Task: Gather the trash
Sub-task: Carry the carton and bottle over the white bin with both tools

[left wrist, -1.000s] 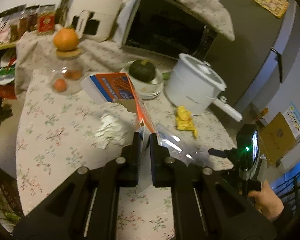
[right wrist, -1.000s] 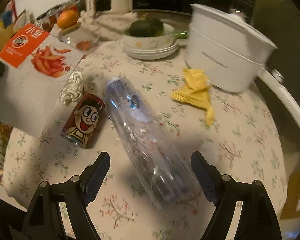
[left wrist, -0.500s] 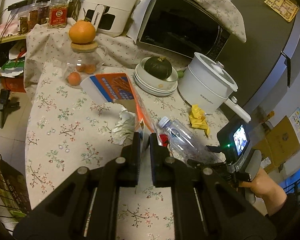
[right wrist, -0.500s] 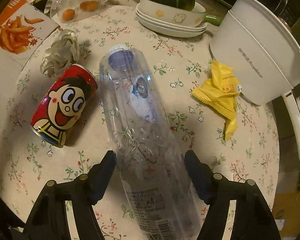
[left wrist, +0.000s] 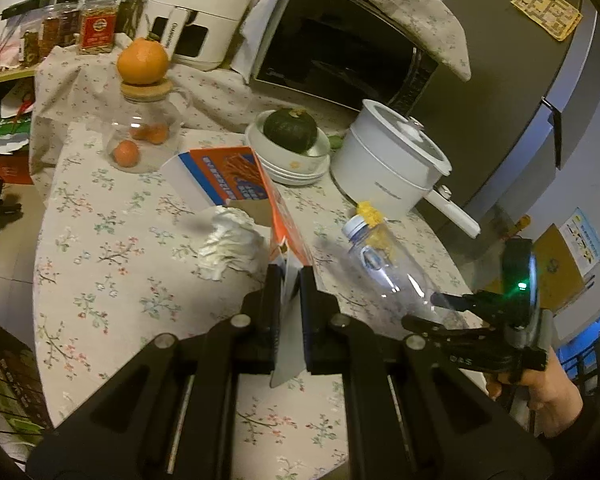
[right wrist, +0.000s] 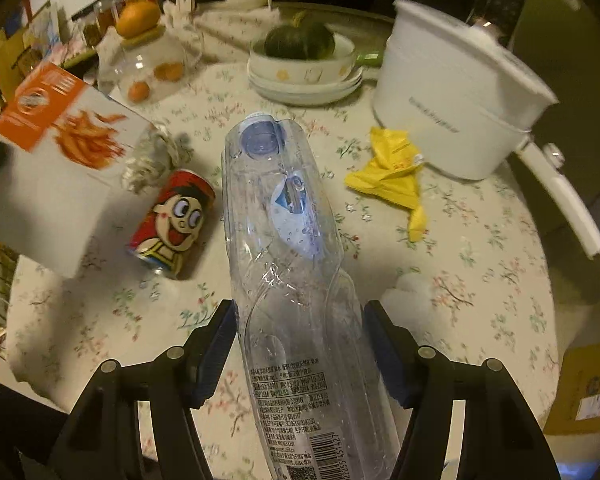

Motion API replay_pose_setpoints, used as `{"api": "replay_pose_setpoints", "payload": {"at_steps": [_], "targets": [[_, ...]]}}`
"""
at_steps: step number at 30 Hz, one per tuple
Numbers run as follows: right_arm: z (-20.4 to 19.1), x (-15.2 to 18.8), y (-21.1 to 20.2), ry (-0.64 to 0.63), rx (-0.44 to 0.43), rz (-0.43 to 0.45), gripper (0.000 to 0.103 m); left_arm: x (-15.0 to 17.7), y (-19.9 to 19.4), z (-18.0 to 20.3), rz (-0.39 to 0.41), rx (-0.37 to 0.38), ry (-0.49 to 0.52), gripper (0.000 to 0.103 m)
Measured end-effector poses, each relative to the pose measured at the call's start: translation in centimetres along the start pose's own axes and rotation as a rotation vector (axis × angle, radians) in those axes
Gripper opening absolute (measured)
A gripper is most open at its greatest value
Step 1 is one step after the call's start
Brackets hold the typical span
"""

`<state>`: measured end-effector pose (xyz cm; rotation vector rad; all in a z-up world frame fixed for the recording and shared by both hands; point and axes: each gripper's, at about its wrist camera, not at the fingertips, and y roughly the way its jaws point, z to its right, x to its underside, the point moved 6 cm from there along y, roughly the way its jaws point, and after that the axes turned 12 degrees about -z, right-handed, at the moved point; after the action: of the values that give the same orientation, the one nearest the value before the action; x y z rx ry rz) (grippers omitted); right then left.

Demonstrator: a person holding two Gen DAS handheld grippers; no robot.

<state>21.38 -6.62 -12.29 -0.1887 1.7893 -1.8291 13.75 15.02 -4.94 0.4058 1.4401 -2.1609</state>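
Pinching snack box (left wrist: 236, 176) — left gripper (left wrist: 289, 276) jaws | right gripper (right wrist: 300, 344) jaws just closing, clamping clear bottle (right wrist: 288, 248) — print unreadable

Plastic bottle (right wrist: 296, 280) base cut off by bottom edge, red can (right wrist: 172, 224) partly behind box (right wrist: 60, 176)

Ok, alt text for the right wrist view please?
The right gripper has just been closing around a clear plastic bottle, cap pointing away, over a floral tablecloth. A red cartoon can lies left of it, a yellow wrapper right, beside a white pot.
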Motion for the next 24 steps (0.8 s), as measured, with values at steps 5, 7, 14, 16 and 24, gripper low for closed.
{"api": "replay_pose_setpoints", "payload": {"at_steps": [5,7,14,16,24], "targets": [[1.4,2.9,-3.5,0.032,0.008,0.066,0.066,0.4,0.4,1.8,-0.015,0.036,0.028,0.01],[2.4,4.1,-4.6,0.058,0.01,0.087,0.066,0.6,0.4,2.5,-0.018,0.039,0.041,0.01],[6.0,8.2,-7.1,0.163,-0.01,0.154,0.066,1.5,0.9,5.8,-0.036,0.082,0.109,0.01],[7.4,9.6,-7.5,0.206,-0.018,0.165,0.066,2.0,1.2,7.2,-0.046,0.096,0.147,0.01],[11.5,14.1,-9.3,0.306,-0.032,0.195,0.066,3.9,3.1,12.6,-0.104,0.147,0.262,0.01]]}}
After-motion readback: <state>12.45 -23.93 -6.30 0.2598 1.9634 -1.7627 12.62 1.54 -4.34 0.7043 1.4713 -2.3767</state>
